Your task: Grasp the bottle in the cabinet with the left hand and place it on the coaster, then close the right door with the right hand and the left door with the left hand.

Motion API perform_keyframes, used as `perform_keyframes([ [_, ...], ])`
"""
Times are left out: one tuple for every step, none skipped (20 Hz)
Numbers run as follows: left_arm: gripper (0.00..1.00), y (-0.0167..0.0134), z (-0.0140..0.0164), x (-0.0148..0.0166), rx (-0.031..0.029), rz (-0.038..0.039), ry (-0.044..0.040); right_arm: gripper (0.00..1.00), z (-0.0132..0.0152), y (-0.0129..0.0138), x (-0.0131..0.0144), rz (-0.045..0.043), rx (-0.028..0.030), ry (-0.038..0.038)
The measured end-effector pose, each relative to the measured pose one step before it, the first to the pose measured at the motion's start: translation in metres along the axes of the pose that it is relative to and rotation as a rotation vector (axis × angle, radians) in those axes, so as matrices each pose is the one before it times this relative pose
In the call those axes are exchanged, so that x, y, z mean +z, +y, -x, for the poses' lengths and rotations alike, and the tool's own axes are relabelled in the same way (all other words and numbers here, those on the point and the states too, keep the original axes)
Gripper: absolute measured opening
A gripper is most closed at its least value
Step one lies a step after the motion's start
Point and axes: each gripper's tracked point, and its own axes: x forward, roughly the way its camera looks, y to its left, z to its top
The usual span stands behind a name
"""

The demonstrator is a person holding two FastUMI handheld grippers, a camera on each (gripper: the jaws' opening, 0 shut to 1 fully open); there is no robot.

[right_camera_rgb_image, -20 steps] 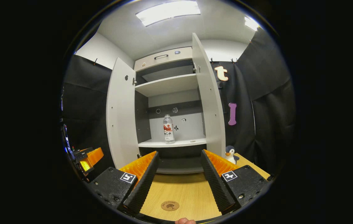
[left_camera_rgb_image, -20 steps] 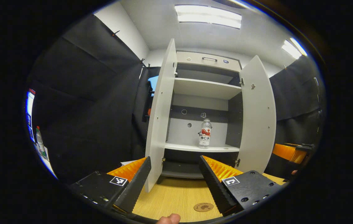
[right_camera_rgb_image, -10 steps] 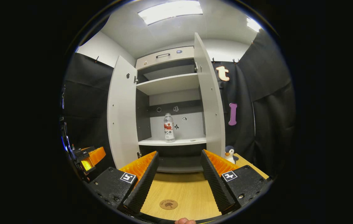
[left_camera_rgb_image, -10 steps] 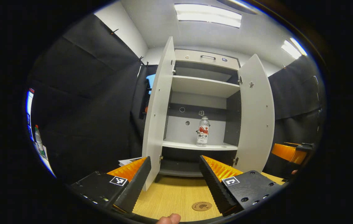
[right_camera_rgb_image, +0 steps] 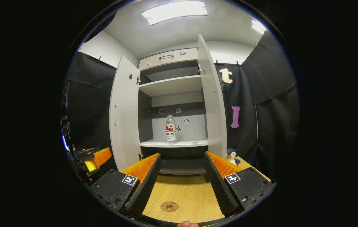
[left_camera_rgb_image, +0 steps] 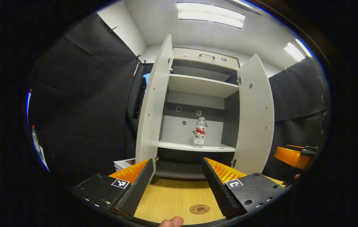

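- We hold the left gripper low over the wooden bench, fingers spread wide with nothing between them, pointed at the open cabinet.
- The right gripper sits level beside it, its fingers equally apart and empty.
- The bottle stands upright on the cabinet's middle shelf, right of the shelf's centre and near its front edge, well clear of both grippers.
- The coaster lies flat on the bench near its front edge, bare, just ahead of our left gripper.
- The left door and right door both stand wide open.
- We judge the task at its start: the reach into the cabinet is not yet made.
- Risk: the bottle is tall and narrow; a finger striking it off-centre on the way in could tip it on the shelf.
- Risk: the left door's edge projects toward us beside the left gripper's path, so a drift to that side could knock it.
- Risk: the coaster is small; an off-centre placement could leave the bottle leaning off its rim.
- A penguin toy sits at the bench's right edge by the right door, possibly within the door's swing; we cannot tell.
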Motion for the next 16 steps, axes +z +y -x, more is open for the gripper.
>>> perform_keyframes([
  [0.99, -0.00071, -0.00631, 0.00076, -0.00912, 0.00144, 0.00642, 0.82, 0.00129, -0.00022, -0.00027, 0.00167, -0.00078, 0.00038],
  [0.99, -0.00137, -0.00772, 0.00198, -0.01246, -0.00107, 0.00302, 0.82, 0.00058, -0.00055, 0.00062, 0.00394, -0.00058, 0.00033],
  [0.95, -0.00425, -0.00924, 0.00346, -0.02011, 0.00002, 0.00056, 0.82, 0.00012, -0.00057, 0.00012, 0.0041, -0.00217, -0.0001],
  [0.99, -0.00725, -0.01135, 0.0032, -0.03069, -0.00176, 0.00073, 0.82, 0.00107, -0.00102, 0.00087, 0.00575, -0.00244, 0.00128],
  [0.95, -0.00715, -0.01297, 0.00366, -0.03197, -0.00443, -0.00329, 0.82, 0.00061, -0.0007, -0.00008, 0.00426, -0.00281, -0.00037],
  [0.99, -0.0082, -0.01512, 0.00457, -0.03547, -0.01062, -0.00152, 0.82, 0.00102, -0.0007, 0.00126, 0.00138, -0.00298, -0.00122],
  [0.99, -0.00841, -0.01684, 0.00415, -0.03697, -0.01319, -0.00648, 0.82, 0.00098, -0.00073, 0.00025, 0.00116, -0.00228, 0.00091],
  [0.99, -0.00932, -0.01895, 0.00506, -0.03977, -0.01611, -0.00432, 0.82, 0.00102, -0.00093, 0.00062, 0.0007, -0.00449, 0.00332],
  [0.95, -0.00819, -0.01828, 0.0029, -0.03449, -0.01139, 0.0021, 0.82, 0.00022, -0.00137, -0.00025, 0.00096, -0.00293, 0.00371],
  [0.99, -0.00681, -0.02001, 0.00265, -0.03541, -0.00674, 0.00015, 0.82, 0.00067, -0.00128, 0.00099, -0.00024, -0.00497, 0.00268],
  [0.99, -0.00552, -0.02036, 0.00085, -0.0269, -0.00528, 0.00389, 0.82, 0.00115, -0.00264, 0.00027, -0.00008, -0.00736, 0.00292],
  [0.99, -0.00387, -0.01731, 0.001, -0.0201, -0.0054, -0.00005, 0.82, 0.0007, -0.00337, 0.00185, -0.00109, -0.01078, 0.00252],
  [0.94, -0.00307, -0.01683, 0.00132, -0.01013, -0.00258, 0.00083, 0.82, -0.00001, -0.00463, 0.00095, -0.00289, -0.01218, 0.00133],
  [0.95, -0.00075, -0.01894, 0.00025, -0.00613, -0.00269, -0.00255, 0.82, -0.00014, -0.00401, 0.00226, -0.00299, -0.01384, 0.00079],
  [0.95, 0.00169, -0.01705, -0.00116, 0.00126, -0.00239, 0.00328, 0.82, 0.0018, -0.00534, 0.00172, -0.00375, -0.01573, 0.00014],
  [0.95, 0.00284, -0.01877, -0.00232, 0.00341, -0.00247, 0.00437, 0.82, 0.00099, -0.00521, 0.00192, -0.0044, -0.01489, 0.00031],
])
